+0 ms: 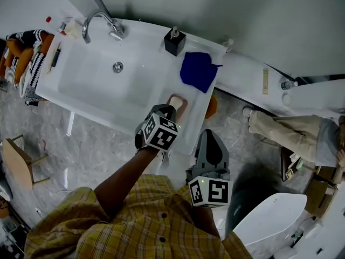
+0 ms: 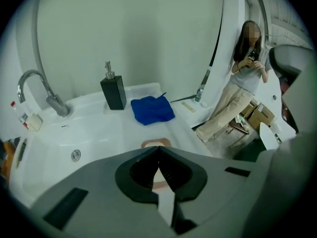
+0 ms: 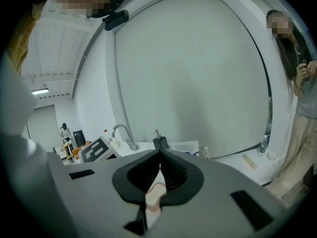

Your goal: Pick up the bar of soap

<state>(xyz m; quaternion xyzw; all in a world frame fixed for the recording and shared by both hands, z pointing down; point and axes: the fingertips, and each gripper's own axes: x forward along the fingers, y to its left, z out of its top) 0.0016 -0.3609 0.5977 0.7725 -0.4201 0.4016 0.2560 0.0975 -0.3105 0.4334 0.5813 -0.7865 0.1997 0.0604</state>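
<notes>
The bar of soap (image 1: pixel 178 104) is a pale peach oval lying on the white sink counter (image 1: pixel 197 120), right of the basin and in front of the blue cloth. My left gripper (image 1: pixel 166 112) hovers just short of the soap with its jaws shut and empty. In the left gripper view the soap (image 2: pixel 156 143) shows just past the closed tips of the left gripper (image 2: pixel 158 148). My right gripper (image 1: pixel 209 136) hangs off the counter's front edge, lower right of the soap. Its jaws also meet at the tips (image 3: pixel 159 153), with nothing held.
A black pump dispenser (image 1: pixel 174 41) and a blue cloth (image 1: pixel 198 71) sit behind the soap. The faucet (image 1: pixel 99 23) and drain (image 1: pixel 117 67) lie to the left. An orange object (image 1: pixel 211 107) peeks out at the counter's right edge. A person (image 1: pixel 291 134) stands at the right.
</notes>
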